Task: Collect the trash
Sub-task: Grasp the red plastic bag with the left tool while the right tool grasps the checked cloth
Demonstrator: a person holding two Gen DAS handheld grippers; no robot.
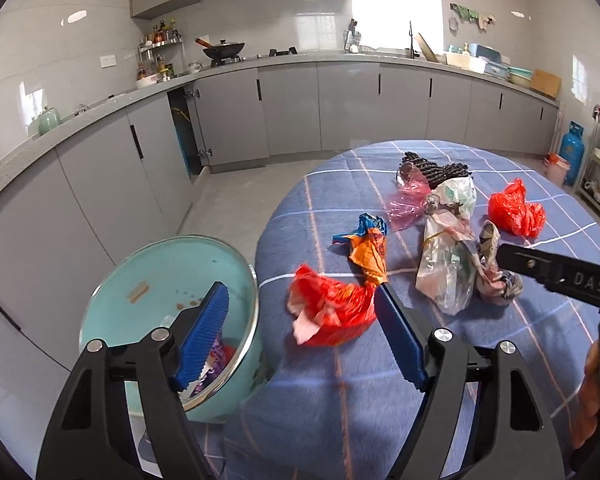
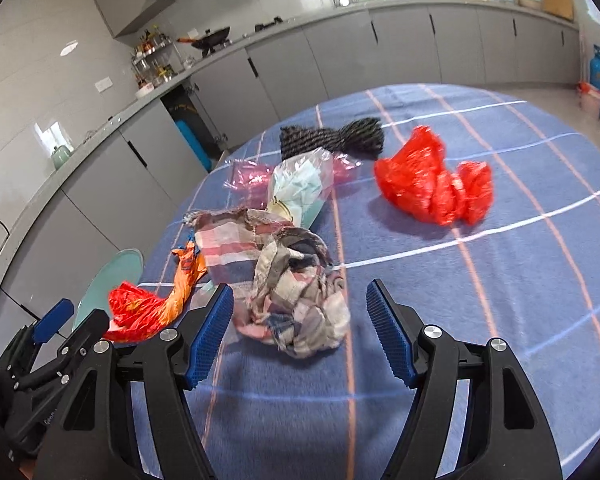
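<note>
The crumpled plaid rag (image 2: pixel 296 300) lies on the blue checked surface (image 2: pixel 500 280), between the spread fingers of the right hand-held gripper (image 2: pixel 300 332). It looks light, soft and compressible, so pinching its bunched middle should hold. The left hand-held gripper (image 1: pixel 300 320), also spread, hangs near a red wrapper (image 1: pixel 328 312) beside the teal bin (image 1: pixel 112 312).

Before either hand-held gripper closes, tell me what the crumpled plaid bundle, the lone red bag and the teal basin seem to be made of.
Crumpled plaid bundle: likely woven cloth, matte, with soft folds and frayed edges.
Lone red bag: thin plastic film, glossy, with sharp crinkles and slight translucency.
Teal basin: probably enamelled metal, given its smooth glossy inside and bright metallic rim, though plastic cannot be excluded.
</note>
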